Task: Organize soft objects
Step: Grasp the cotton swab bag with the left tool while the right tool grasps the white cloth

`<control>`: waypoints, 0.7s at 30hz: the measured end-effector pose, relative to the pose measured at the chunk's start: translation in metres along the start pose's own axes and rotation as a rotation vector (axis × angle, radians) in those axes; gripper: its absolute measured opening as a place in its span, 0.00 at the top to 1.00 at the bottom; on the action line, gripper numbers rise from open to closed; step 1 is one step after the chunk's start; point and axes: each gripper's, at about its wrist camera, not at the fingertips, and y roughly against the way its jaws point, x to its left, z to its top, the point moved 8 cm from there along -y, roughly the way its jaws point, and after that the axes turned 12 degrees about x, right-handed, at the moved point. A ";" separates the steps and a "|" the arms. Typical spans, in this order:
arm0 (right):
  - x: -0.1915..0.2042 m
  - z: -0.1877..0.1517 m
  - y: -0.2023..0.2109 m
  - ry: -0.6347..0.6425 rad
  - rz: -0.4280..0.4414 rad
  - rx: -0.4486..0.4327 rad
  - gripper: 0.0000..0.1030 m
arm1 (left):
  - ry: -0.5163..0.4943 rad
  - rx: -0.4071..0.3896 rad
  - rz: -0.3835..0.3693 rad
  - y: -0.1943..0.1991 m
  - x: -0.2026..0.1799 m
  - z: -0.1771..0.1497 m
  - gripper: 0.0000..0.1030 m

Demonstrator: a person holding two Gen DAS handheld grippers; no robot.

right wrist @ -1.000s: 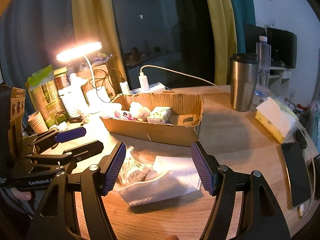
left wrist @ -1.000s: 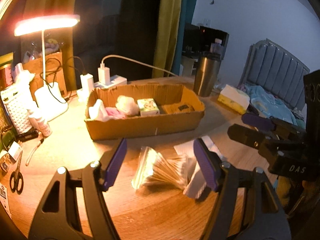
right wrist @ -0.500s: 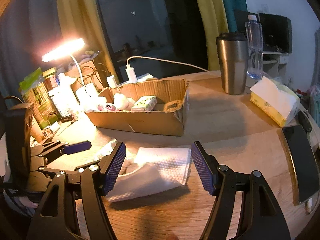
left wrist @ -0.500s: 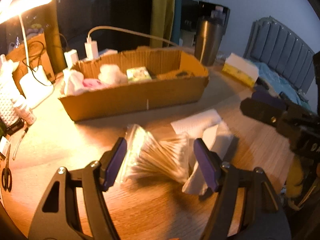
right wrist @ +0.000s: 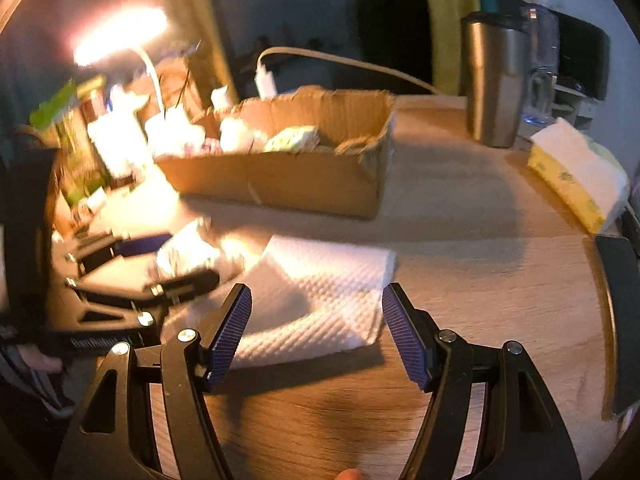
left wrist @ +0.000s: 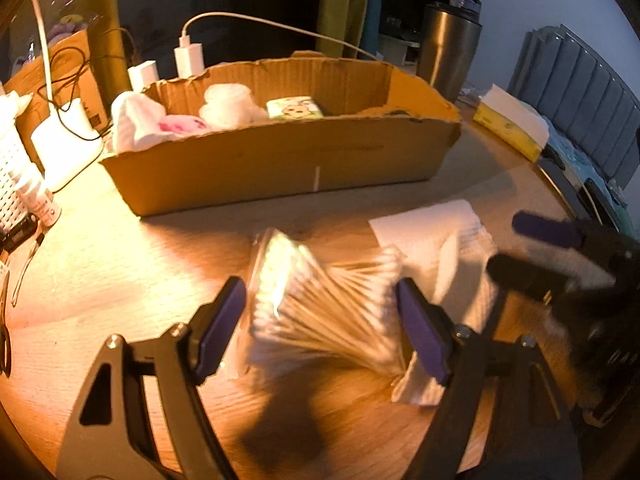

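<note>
A clear bag of cotton swabs [left wrist: 324, 304] lies on the wooden table, and my open left gripper [left wrist: 320, 328] straddles it, one pad on each side. A folded white paper towel [right wrist: 320, 300] lies just right of the bag, also in the left wrist view [left wrist: 436, 248]. My open right gripper [right wrist: 316, 336] straddles the towel's near edge. Behind them stands a cardboard box [left wrist: 280, 160] holding a white cloth [left wrist: 136, 124], a cotton ball [left wrist: 228, 104] and a small tissue pack [left wrist: 294, 108]. The box also shows in the right wrist view [right wrist: 280, 176].
A lit desk lamp [right wrist: 120, 32], chargers with cables [left wrist: 188, 56] and small bottles [left wrist: 38, 200] crowd the left back. A steel tumbler [right wrist: 492, 80] and a yellow tissue pack [right wrist: 576, 176] stand right. A dark phone [right wrist: 620, 300] lies at the table's right edge.
Both grippers have moved forward and down. The left now straddles the swab bag; the right straddles the paper towel. Both stay open.
</note>
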 end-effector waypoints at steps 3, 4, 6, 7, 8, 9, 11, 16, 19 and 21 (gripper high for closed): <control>0.007 0.000 -0.007 0.032 -0.012 0.014 0.16 | 0.020 -0.001 0.002 0.000 0.006 0.000 0.24; 0.009 0.001 -0.008 0.039 -0.015 0.016 0.16 | 0.023 -0.001 0.003 0.000 0.008 0.000 0.24; 0.010 0.002 -0.012 0.044 -0.023 0.027 0.16 | 0.036 -0.001 0.004 0.001 0.014 0.000 0.24; 0.011 0.003 -0.015 0.046 -0.031 0.039 0.16 | 0.042 -0.001 0.004 0.001 0.016 0.000 0.24; 0.011 0.003 -0.018 0.048 -0.038 0.047 0.16 | 0.047 -0.001 0.004 0.001 0.018 0.000 0.24; 0.012 0.003 -0.021 0.052 -0.045 0.058 0.16 | 0.050 -0.001 0.003 0.001 0.020 0.000 0.24; 0.016 0.001 -0.029 0.066 -0.055 0.088 0.16 | 0.053 -0.002 -0.002 0.000 0.023 -0.001 0.24; 0.025 0.000 -0.038 0.098 -0.135 0.114 0.17 | 0.045 0.025 -0.020 -0.009 0.025 -0.006 0.19; 0.026 0.002 -0.040 0.096 -0.134 0.115 0.19 | 0.044 0.020 -0.015 -0.010 0.026 -0.005 0.19; 0.028 0.003 -0.039 0.099 -0.128 0.112 0.23 | 0.044 0.017 -0.021 -0.010 0.028 -0.004 0.19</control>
